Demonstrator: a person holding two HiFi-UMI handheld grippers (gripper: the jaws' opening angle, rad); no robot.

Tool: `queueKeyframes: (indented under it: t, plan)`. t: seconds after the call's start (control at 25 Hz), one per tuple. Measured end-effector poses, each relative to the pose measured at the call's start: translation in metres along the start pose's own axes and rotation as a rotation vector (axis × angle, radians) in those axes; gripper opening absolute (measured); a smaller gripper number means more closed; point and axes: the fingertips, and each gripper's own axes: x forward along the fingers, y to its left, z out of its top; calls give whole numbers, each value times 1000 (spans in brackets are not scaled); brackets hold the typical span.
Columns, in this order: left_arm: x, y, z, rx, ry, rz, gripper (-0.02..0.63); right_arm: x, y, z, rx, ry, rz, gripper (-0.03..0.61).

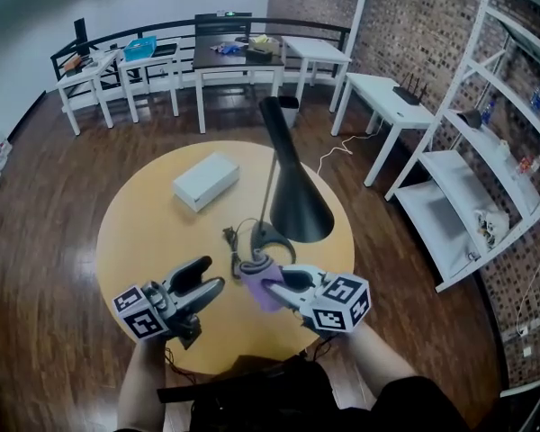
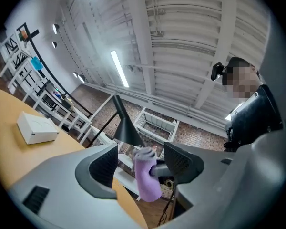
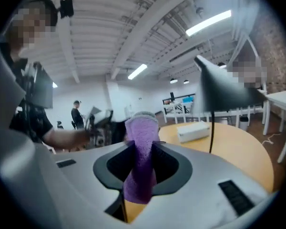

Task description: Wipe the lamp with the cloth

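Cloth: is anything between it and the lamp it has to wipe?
Nothing visible. The cloth, clamped in the right hand-held gripper, sits right beside the base of the lamp; the box and the open left hand-held gripper are off to the side.

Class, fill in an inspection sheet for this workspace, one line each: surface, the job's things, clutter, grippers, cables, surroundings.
Surface: round wooden table on a dark wood floor.
Job's things: black lamp stands on the table; purple cloth is held close to the lamp's base, and whether it touches the base cannot be told.
Clutter: white box on the table, left of the lamp.
Grippers: left gripper open, nothing between its fingers; right gripper shut on the purple cloth.
Cables: dark cord on the table by the lamp's base; white cable on the floor.
Surroundings: white tables, white shelving, brick wall.
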Motion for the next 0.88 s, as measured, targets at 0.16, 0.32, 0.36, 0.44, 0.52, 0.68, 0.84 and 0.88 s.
queueKeyframes:
  t: [0.16,0.32,0.36,0.44,0.52,0.68,0.84,0.88]
  plan:
    - [-16,15,-9,29,30,93,296,21,-55,-86,-140,243,-162,95]
    - [-24,20,-19,69,66,166,296,38,-112,-125,-420,382,-276,95]
    - [-26,21,-20,66,62,180,296,38,-124,-132,-500,429,-288,95]
    - [-31,20,-22,63,52,208,295,30,-153,-147,-537,488,-317,95]
    - [-30,19,-25,85,63,238,295,13,-184,-149,-389,423,-343,95]
    - [-15,28,-32,162,90,316,293,-4,-172,-104,35,131,-96,95]
    - [8,43,-48,53,25,311,293,8,-119,-87,283,-12,218,95]
    - [10,45,-51,14,2,310,293,13,-122,-92,253,13,192,95]
